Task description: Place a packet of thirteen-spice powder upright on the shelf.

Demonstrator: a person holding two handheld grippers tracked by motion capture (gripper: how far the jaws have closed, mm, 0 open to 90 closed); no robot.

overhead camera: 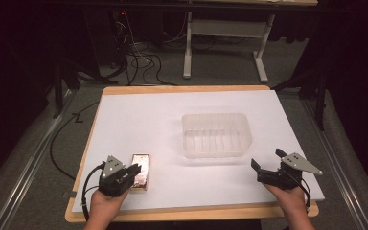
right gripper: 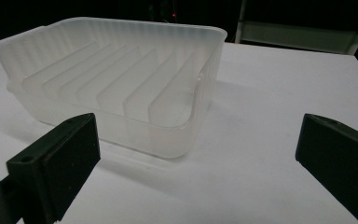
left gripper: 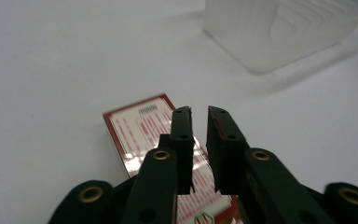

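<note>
While the left gripper point(left gripper: 199, 114) hangs with jaws nearly closed on nothing, the red-and-white printed flat box point(left gripper: 142, 128) lies just beneath and ahead of its fingertips, long axis running away from them; right gripper point(right gripper: 198, 154) wide open, facing the empty translucent ribbed plastic tub point(right gripper: 121, 79), well apart from the box.

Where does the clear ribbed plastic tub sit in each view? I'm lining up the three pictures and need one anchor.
High view: the clear ribbed plastic tub stands right of centre on the white table sheet.
Left gripper view: its corner fills the top right.
Right gripper view: it spans the upper left and centre.
Shared landmark: the white table sheet under the tub.
</note>
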